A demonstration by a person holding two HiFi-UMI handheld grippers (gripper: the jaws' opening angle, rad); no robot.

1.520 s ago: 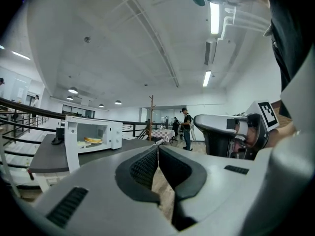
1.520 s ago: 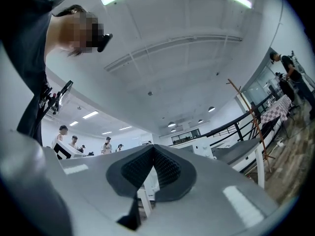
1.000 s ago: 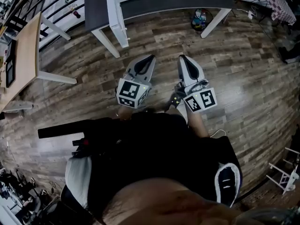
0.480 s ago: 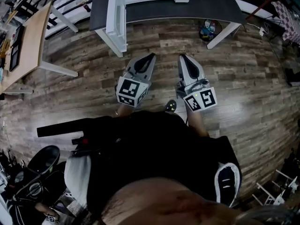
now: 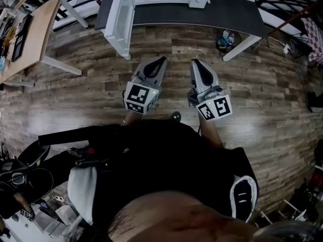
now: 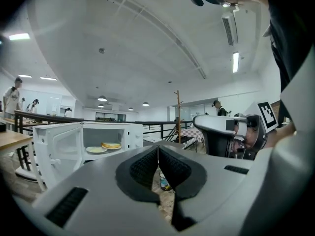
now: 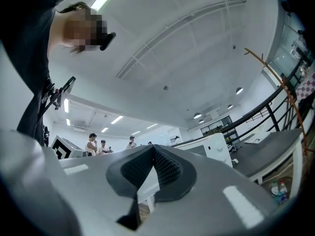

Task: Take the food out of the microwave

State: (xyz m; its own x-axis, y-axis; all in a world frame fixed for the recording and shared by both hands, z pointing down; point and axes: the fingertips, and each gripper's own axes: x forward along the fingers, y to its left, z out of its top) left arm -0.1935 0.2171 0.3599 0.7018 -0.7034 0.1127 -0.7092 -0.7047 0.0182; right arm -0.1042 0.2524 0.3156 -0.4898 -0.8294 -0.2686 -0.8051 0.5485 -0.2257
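I look down on a wood-plank floor (image 5: 262, 84). Ahead stands a dark, flat-topped table (image 5: 212, 11) on white legs. On it sits a boxy white microwave (image 6: 129, 136) with its door swung open. The food (image 6: 111, 145), a flat yellowish round on a plate, lies inside. The left gripper (image 6: 158, 156) and right gripper (image 7: 153, 157) both have their ribbed jaws pressed together, with nothing between them.
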